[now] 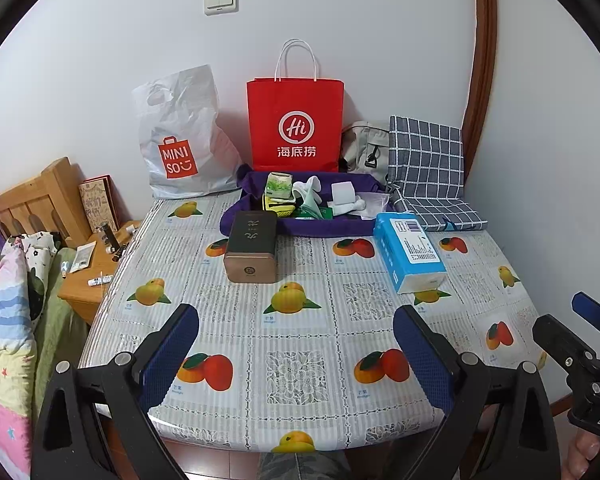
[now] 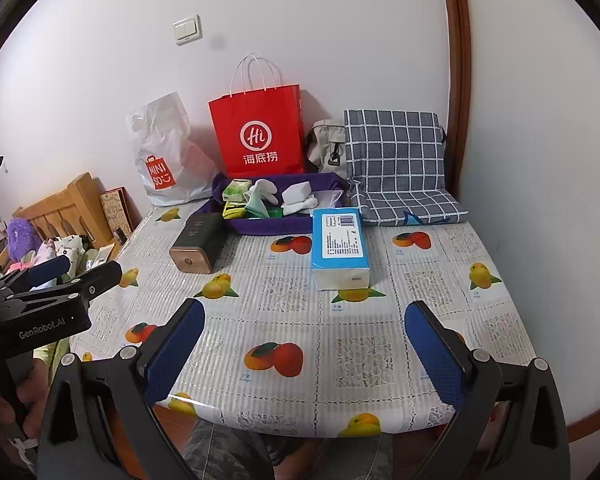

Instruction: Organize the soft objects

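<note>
A purple fabric tray (image 1: 332,229) (image 2: 268,227) lies at the back of the table, holding white socks (image 1: 310,189) (image 2: 262,189), a white cloth roll (image 1: 343,194) (image 2: 297,192), green packets and a yellow mesh item. A blue tissue pack (image 1: 410,252) (image 2: 340,246) lies in front of it to the right. A grey checked cloth (image 1: 430,172) (image 2: 400,164) leans at the back right. My left gripper (image 1: 296,354) hangs open over the near table edge, empty. My right gripper (image 2: 306,358) is open too, also empty, at the near edge.
A dark tin box (image 1: 252,252) (image 2: 198,246) lies left of the tray. A red paper bag (image 1: 296,124) (image 2: 260,132), a white plastic bag (image 1: 180,136) and a beige bag (image 1: 364,148) stand against the wall. A bed and wooden nightstand (image 1: 88,276) are at the left.
</note>
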`<action>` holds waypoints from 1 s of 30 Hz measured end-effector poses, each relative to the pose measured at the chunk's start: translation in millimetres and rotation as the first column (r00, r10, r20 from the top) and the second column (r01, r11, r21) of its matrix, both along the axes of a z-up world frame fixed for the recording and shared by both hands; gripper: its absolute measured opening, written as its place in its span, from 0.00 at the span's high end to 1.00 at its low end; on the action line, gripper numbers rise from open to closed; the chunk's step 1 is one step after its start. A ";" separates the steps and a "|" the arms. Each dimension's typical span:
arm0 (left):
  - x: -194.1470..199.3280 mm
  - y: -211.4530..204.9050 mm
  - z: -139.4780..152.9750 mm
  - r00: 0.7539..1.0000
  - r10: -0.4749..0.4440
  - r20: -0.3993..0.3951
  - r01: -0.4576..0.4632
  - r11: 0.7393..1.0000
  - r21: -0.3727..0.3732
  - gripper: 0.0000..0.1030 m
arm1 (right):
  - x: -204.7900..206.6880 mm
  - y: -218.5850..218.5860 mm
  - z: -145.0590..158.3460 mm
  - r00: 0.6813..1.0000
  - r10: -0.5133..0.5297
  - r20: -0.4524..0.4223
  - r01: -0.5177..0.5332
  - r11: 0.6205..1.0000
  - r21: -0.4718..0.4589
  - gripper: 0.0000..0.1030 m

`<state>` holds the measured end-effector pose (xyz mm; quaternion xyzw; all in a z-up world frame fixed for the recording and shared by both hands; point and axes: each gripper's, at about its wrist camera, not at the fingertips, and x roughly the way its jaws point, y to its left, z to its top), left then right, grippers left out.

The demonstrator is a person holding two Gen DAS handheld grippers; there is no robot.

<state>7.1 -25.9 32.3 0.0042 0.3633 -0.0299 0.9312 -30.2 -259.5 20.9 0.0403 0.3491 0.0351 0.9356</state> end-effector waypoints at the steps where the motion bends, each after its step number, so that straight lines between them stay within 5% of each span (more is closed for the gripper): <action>1: 0.1 -0.4 0.0 1.000 0.001 0.001 -0.001 1.000 0.001 0.04 | 0.1 0.0 0.3 1.000 0.000 0.000 0.000 1.000 0.000 0.04; 30: -1.1 -2.9 0.9 1.000 0.009 0.001 -0.009 1.000 0.004 0.04 | -0.3 -0.3 6.5 1.000 -0.002 0.009 0.002 1.000 -0.001 0.04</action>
